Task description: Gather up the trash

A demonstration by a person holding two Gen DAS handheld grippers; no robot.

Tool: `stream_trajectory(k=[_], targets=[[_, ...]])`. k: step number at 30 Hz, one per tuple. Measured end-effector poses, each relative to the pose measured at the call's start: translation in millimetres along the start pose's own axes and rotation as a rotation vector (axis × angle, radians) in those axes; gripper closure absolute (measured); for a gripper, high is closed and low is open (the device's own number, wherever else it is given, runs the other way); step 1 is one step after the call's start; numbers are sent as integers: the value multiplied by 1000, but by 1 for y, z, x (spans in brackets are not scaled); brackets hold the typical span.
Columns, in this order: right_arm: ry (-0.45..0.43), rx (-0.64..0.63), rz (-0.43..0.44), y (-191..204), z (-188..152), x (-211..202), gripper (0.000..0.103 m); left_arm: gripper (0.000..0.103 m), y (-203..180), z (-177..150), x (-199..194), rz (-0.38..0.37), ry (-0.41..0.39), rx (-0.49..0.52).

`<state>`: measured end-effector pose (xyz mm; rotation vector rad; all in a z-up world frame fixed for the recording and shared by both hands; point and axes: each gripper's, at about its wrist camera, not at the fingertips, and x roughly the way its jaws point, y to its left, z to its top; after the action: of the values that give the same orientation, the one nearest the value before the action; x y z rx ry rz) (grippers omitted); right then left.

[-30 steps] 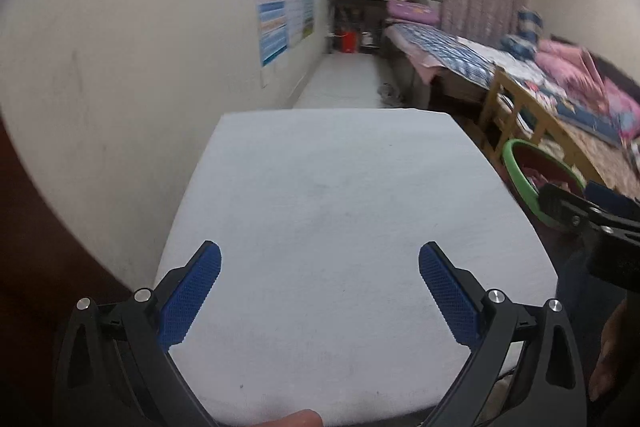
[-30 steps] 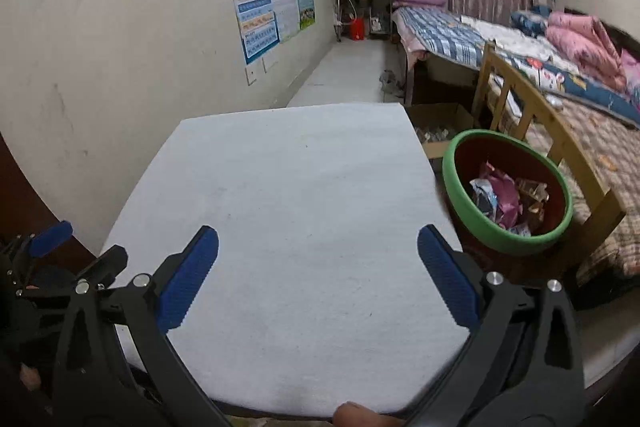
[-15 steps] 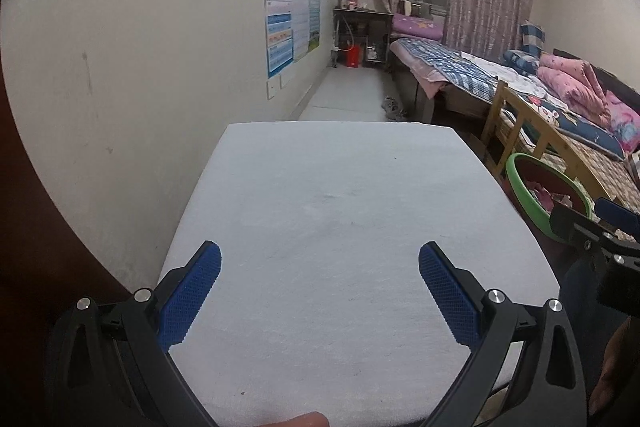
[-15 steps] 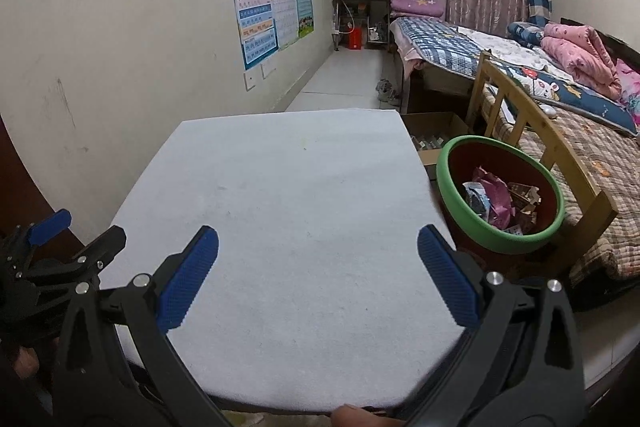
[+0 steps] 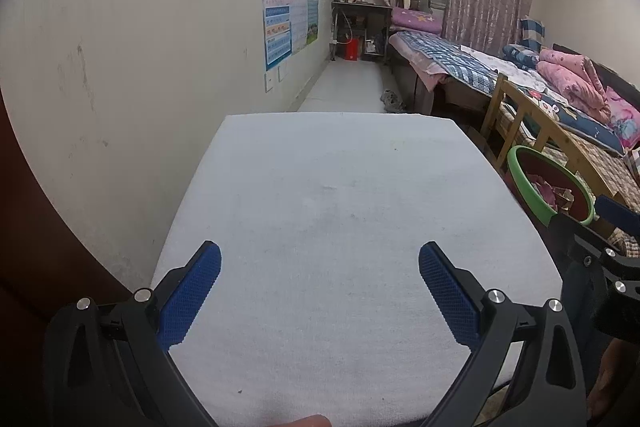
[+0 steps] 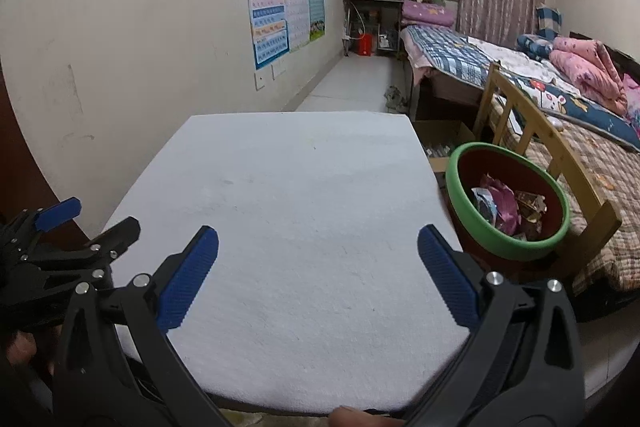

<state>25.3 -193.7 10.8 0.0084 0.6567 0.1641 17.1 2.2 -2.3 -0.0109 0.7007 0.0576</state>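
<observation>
A green-rimmed bin stands just right of the table, with crumpled wrappers inside; it also shows in the left wrist view. The white-covered table shows no trash on its top, also in the left wrist view. My left gripper is open and empty over the table's near edge. My right gripper is open and empty over the near right part. Each gripper shows at the edge of the other's view.
A wall with posters runs along the left. A wooden bed frame and beds with bedding lie to the right. A cardboard box sits on the floor beyond the bin. A desk stands at the far end.
Both grippers have tilted up and drawn back a little, so more of the room shows. Both stay open and empty.
</observation>
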Motion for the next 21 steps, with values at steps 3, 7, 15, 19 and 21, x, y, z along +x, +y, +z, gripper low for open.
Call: stream_trajectory(k=[3, 7, 15, 19, 21], targets=[[6, 13, -6, -3, 0, 2, 5, 8, -1, 0, 0, -1, -1, 4], [12, 23, -9, -4, 0, 3, 5, 8, -1, 0, 0, 0, 3, 2], [10, 13, -10, -3, 0, 3, 5, 8, -2, 2, 1, 0, 5, 6], [11, 16, -9, -4, 0, 4, 5, 8, -2, 2, 2, 0, 5, 6], [15, 16, -9, -4, -1, 4, 5, 8, -2, 2, 1, 0, 5, 6]])
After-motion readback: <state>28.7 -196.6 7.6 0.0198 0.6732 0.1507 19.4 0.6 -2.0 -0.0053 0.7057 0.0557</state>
